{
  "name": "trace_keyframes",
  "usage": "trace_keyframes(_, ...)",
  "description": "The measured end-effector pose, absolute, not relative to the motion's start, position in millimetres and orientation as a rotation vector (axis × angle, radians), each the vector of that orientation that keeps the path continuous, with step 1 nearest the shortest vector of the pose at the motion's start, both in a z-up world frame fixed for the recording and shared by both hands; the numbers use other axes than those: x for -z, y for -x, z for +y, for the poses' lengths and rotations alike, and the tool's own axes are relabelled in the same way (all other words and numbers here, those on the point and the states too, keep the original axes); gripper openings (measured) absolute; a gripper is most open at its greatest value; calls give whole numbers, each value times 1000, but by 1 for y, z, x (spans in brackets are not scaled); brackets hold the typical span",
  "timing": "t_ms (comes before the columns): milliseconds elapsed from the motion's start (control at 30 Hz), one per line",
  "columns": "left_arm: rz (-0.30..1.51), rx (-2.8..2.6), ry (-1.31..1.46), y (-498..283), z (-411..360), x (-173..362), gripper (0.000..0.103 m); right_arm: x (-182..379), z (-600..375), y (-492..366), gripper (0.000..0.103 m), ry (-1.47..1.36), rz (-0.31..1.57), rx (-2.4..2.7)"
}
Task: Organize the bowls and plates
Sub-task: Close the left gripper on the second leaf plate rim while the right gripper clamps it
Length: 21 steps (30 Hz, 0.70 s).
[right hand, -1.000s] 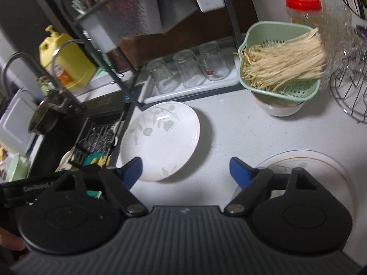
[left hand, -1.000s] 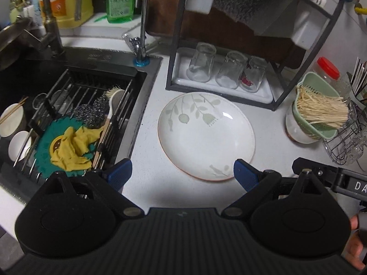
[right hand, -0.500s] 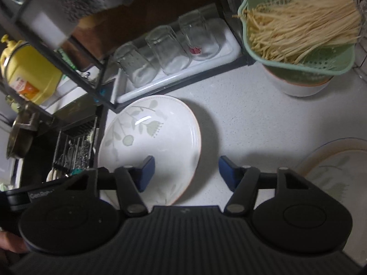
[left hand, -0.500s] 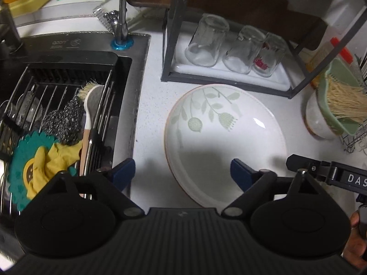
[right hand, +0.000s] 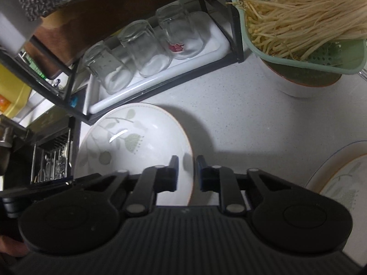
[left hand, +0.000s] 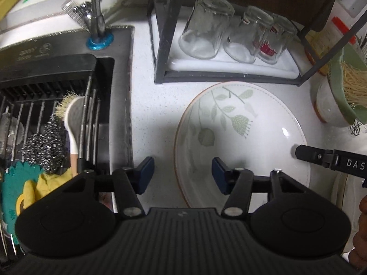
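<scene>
A white plate with green leaf print (left hand: 243,137) lies on the white counter in front of the dish rack; it also shows in the right wrist view (right hand: 135,144). My left gripper (left hand: 181,174) straddles the plate's left rim with its jaws partly closed, a finger on each side, not touching. My right gripper (right hand: 186,174) has its jaws closed on the plate's right rim. The right gripper's finger shows in the left wrist view (left hand: 321,157) over the plate's right edge. A second plate (right hand: 341,176) lies at the right.
A black rack with a white tray holds three upturned glasses (left hand: 234,27) behind the plate. A green colander of noodles (right hand: 302,20) sits on a white bowl (right hand: 296,87) at the right. The sink (left hand: 57,123) with a rack, brush and scourer is at the left.
Both grippers moved forward and down to the plate. The left jaws narrowed around the left rim. The right jaws closed onto the right rim.
</scene>
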<state>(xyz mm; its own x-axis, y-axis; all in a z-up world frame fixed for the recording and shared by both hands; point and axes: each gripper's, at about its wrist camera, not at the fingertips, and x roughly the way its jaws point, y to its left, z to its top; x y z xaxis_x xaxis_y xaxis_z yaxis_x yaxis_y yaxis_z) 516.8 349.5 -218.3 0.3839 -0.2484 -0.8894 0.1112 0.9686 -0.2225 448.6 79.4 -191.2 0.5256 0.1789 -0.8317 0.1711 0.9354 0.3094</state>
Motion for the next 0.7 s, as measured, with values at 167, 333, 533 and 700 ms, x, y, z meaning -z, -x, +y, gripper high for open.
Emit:
trace_keyframes(167, 1155, 290, 124, -522, 345, 220, 55, 194, 84, -450, 17, -366, 1018, 6)
trace_keyframes(333, 1164, 357, 82, -524, 336, 219, 55, 199, 79, -451, 18, -435, 1016, -2)
trace_keyframes(533, 1207, 366, 247, -524, 358, 223, 55, 196, 77, -450, 18, -460, 1032, -58)
trace_keyframes(700, 1252, 368, 362, -517, 365, 213, 55, 188, 72, -443, 18, -484, 1032, -74)
